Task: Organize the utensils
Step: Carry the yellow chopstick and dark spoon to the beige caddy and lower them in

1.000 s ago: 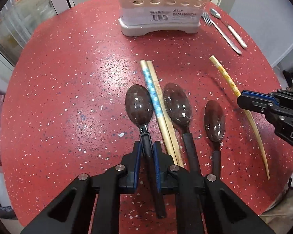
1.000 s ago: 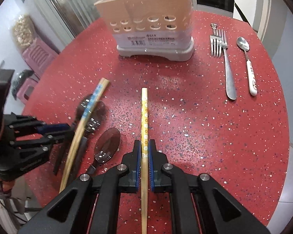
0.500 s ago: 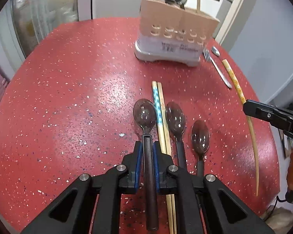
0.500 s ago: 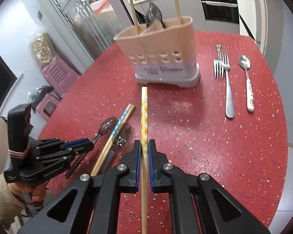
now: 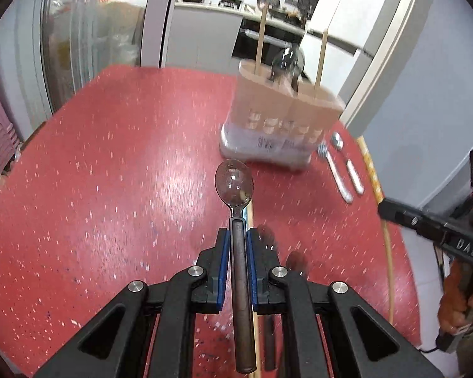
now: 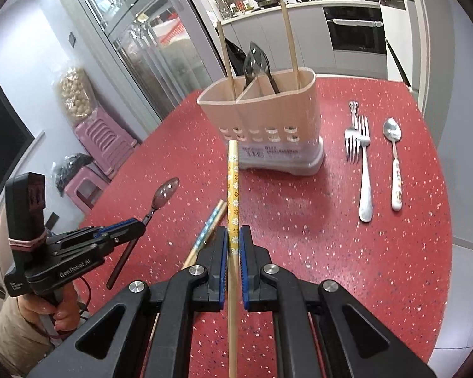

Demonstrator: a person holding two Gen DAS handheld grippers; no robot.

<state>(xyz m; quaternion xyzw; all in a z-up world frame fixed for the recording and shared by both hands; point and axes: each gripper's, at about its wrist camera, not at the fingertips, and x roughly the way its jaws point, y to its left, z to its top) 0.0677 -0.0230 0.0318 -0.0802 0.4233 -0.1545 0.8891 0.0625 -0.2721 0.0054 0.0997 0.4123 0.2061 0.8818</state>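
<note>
A round red speckled table [image 6: 347, 252] fills both views. Toward its far side stands a beige plastic utensil holder with a white base [image 6: 268, 119], its compartments holding two upright wooden chopsticks and a dark spoon. Beside the holder on the table lie two metal forks [image 6: 364, 170] and a metal spoon with a white patterned handle [image 6: 395, 170]. A pair of wooden chopsticks, one with a blue pattern [image 6: 209, 223], lies on the table near the grippers. The left gripper [image 5: 238, 242] is pinched on the handle of a dark translucent plastic spoon [image 5: 235, 182], held clear of the table with its bowl pointing toward the holder. The right gripper [image 6: 233, 245] is pressed together on a yellow flower-patterned wooden chopstick [image 6: 232, 189], raised and aimed at the holder.
</note>
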